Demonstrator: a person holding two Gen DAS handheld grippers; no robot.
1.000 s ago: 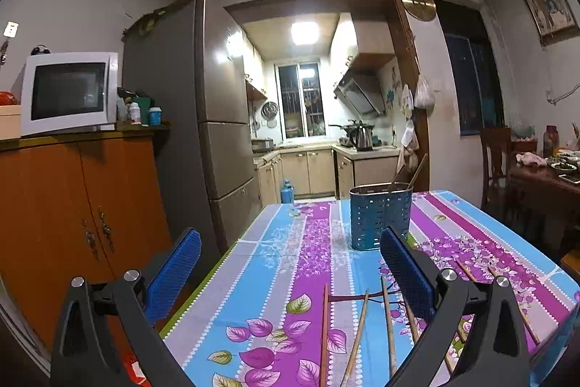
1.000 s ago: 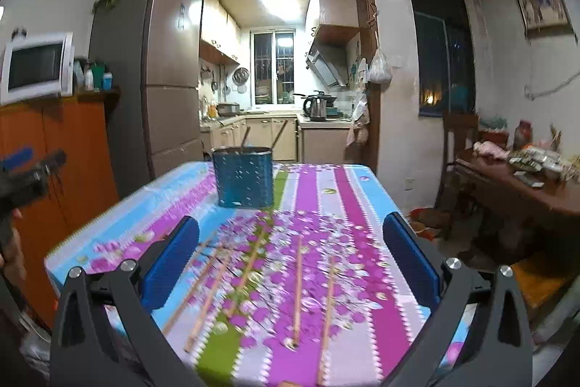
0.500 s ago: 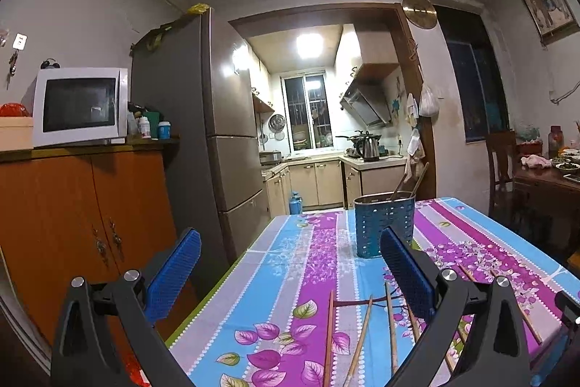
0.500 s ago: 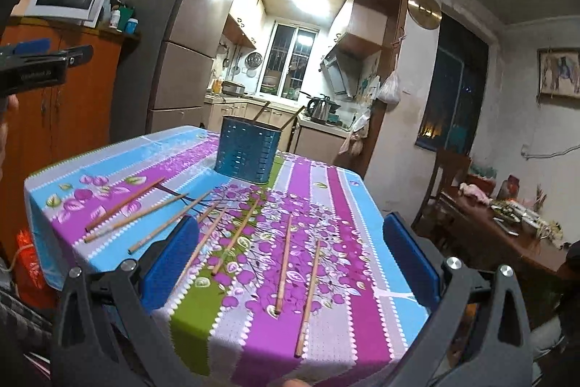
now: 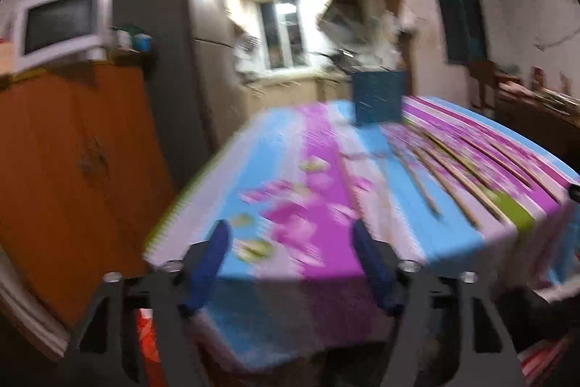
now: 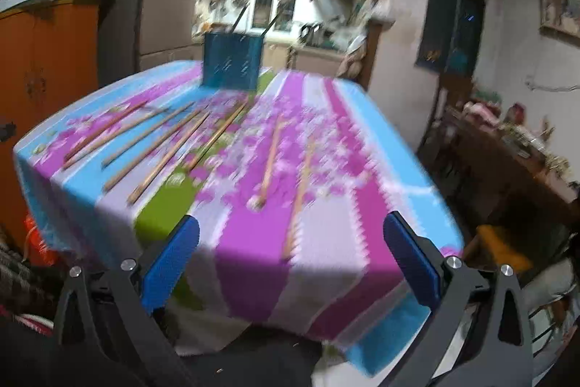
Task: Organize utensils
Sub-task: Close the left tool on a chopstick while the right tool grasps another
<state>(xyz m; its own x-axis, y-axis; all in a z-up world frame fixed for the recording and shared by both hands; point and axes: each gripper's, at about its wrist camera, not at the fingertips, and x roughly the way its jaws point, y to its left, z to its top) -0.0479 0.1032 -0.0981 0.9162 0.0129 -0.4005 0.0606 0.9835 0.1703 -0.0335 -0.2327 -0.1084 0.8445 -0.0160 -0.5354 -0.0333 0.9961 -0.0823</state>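
Kitchen-side dining table [image 6: 326, 104] under a striped floral cloth, both views motion-blurred.

From my left wrist camera, I saw an orange cabinet [image 5: 72, 151] with a microwave [image 5: 61, 20] on top at far left, then my left gripper [image 5: 290, 263], fingers spread wide and holding nothing, hanging off the table's near edge. A blue utensil holder [image 6: 232, 62] stood near the far edge with two sticks poking out of it. Loose chopsticks [image 6: 159, 136] lay scattered across the cloth between the holder and the near edge, none touching either gripper. My right gripper [image 6: 293, 263] was likewise wide apart and empty, just off the near edge. At far right sat a cluttered wooden side table [image 6: 525, 155].
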